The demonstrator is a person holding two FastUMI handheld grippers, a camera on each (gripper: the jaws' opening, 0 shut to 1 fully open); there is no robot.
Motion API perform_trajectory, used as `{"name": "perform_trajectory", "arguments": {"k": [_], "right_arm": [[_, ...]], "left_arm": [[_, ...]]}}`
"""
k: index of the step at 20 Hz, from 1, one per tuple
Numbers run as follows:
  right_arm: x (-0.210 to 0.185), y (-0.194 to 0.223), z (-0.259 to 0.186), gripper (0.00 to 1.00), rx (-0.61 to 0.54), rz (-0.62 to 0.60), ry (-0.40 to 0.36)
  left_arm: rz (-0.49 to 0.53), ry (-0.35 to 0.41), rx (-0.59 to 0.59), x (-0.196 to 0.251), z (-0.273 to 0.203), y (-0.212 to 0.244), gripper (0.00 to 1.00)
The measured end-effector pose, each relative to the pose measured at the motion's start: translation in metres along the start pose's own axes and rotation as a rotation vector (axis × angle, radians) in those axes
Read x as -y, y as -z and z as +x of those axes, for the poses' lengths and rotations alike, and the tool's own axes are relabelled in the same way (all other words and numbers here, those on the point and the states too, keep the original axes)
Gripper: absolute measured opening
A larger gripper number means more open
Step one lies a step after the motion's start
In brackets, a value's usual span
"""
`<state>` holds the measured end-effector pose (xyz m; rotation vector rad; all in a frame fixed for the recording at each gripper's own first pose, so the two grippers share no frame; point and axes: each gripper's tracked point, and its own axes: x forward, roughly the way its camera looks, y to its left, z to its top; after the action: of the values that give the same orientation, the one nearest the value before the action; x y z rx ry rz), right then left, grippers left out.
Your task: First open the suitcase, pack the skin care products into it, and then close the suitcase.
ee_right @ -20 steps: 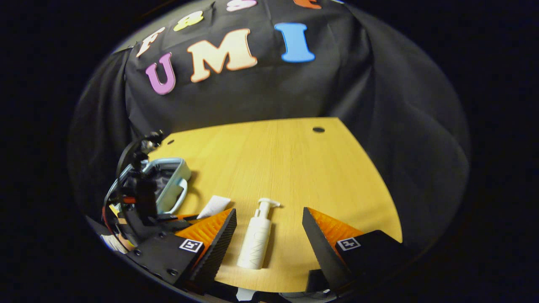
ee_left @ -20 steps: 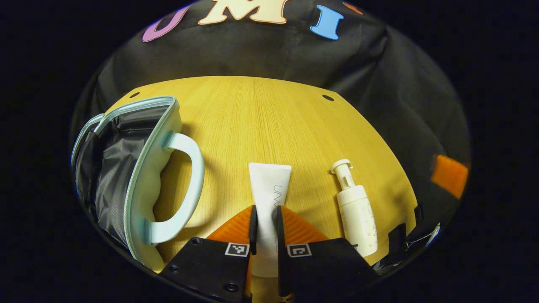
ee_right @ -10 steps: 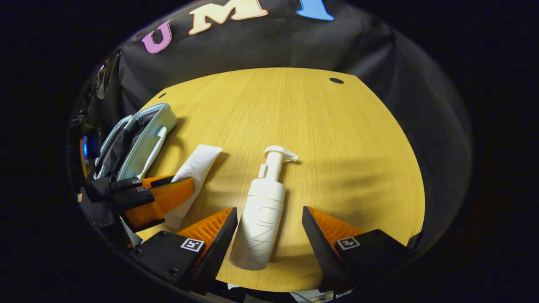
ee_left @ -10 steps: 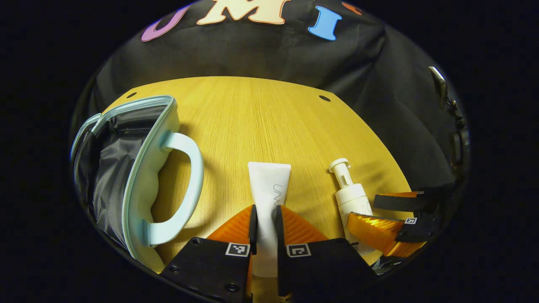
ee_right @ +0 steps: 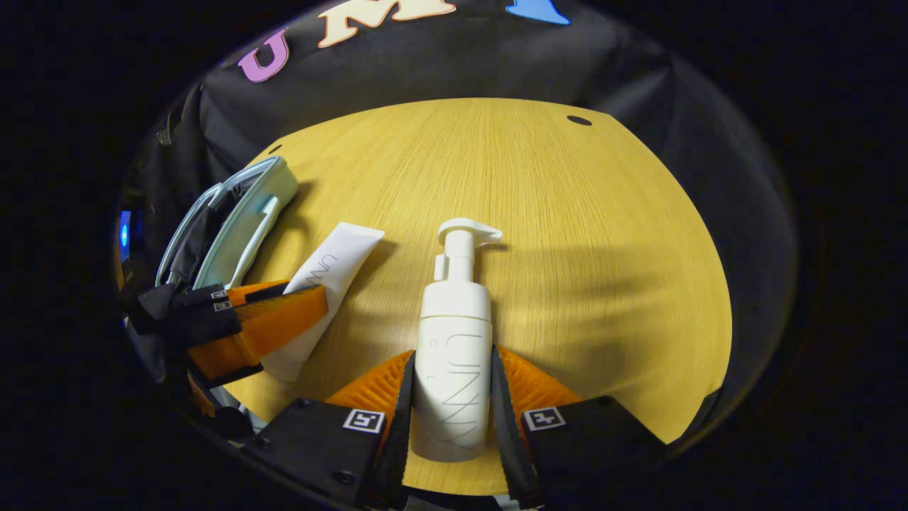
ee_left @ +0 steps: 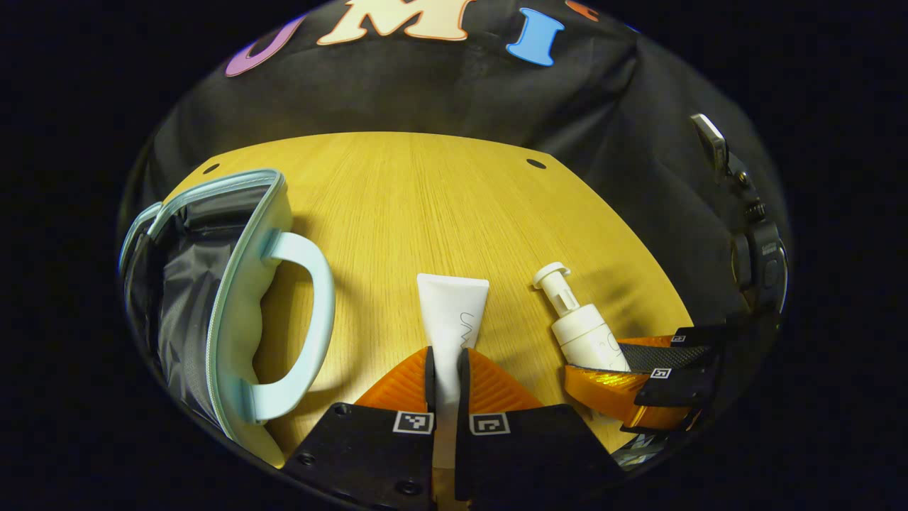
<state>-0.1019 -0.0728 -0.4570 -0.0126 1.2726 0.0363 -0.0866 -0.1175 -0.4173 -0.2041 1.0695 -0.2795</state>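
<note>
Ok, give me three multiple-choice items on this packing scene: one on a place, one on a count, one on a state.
1. Where does the open suitcase lie from the tube in the left gripper view?
A. To its left
B. To its right
C. On top of it

2. How many skin care products lie on the table?
A. One
B. Two
C. Four

3. How is the right gripper?
A. Wide open above the table
B. Closed on the pump bottle
C. Closed on the suitcase handle

Answers: 1 A, the suitcase sits left of the tube. 2 B, one tube, one pump bottle. 3 B, both fingers press the bottle's sides.
</note>
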Motion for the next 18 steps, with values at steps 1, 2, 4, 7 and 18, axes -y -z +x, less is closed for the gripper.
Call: {"name": "perform_trajectory", "arguments": {"k": [1,2,4,7,18], "right_arm": [[0.001,-0.001,0.0,0.56,0.007,0.0,0.003],[0.001,-0.001,0.0,0.56,0.007,-0.003,0.006],[0.002,0.0,-0.001,0.56,0.011,-0.003,0.006],[0.002,0.001,-0.001,0.56,0.004,-0.009,0.002],[0.002,0.0,-0.002,0.57,0.011,0.0,0.016]], "left_arm": [[0.007,0.005,0.0,0.002,0.0,-0.001,0.04],[0.006,0.018,-0.011,0.006,0.0,0.001,0.02],[0.009,0.042,0.009,0.014,-0.005,-0.008,0.02],[0.011,0.064,0.048,0.024,-0.02,-0.035,0.02],[-0.054,-0.103,0.13,-0.116,-0.092,-0.095,0.02]]}}
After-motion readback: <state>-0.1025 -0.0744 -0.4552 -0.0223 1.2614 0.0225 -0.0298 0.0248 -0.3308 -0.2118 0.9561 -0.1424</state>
